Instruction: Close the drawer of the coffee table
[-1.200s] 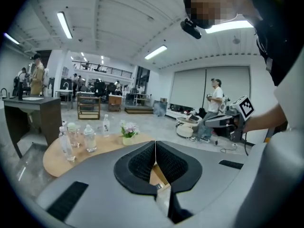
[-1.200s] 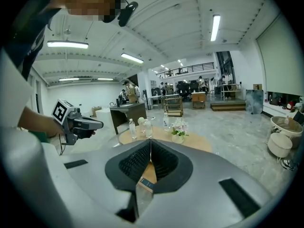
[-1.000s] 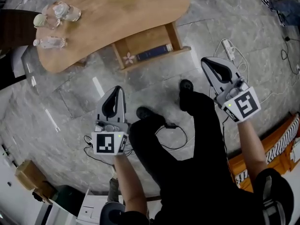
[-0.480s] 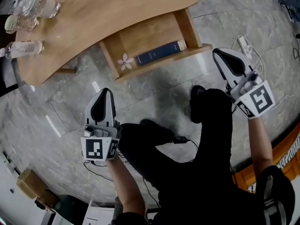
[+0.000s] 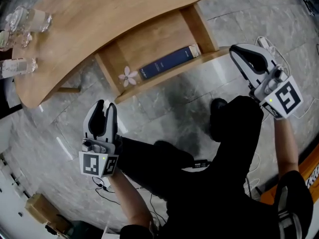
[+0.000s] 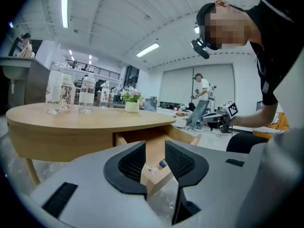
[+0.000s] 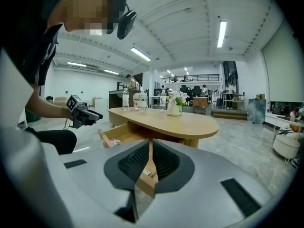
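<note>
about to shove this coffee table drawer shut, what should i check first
1. Drawer open and needing a push: ok.
2. Book and flower lying inside the rim: ok.
3. Left gripper empty: ok, its jaws have just been opening and nothing is between them.
4. Right gripper shut and empty: ok.
5. Grippers on the drawer front: left not ok, short of it; right is by the front's right corner, contact cannot tell.
6. Space under the tabletop free: cannot tell, hidden.

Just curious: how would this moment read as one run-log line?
drawer: open, book and flower inside | left gripper: jaws just opening, empty | right gripper: shut, empty, beside drawer front
</note>
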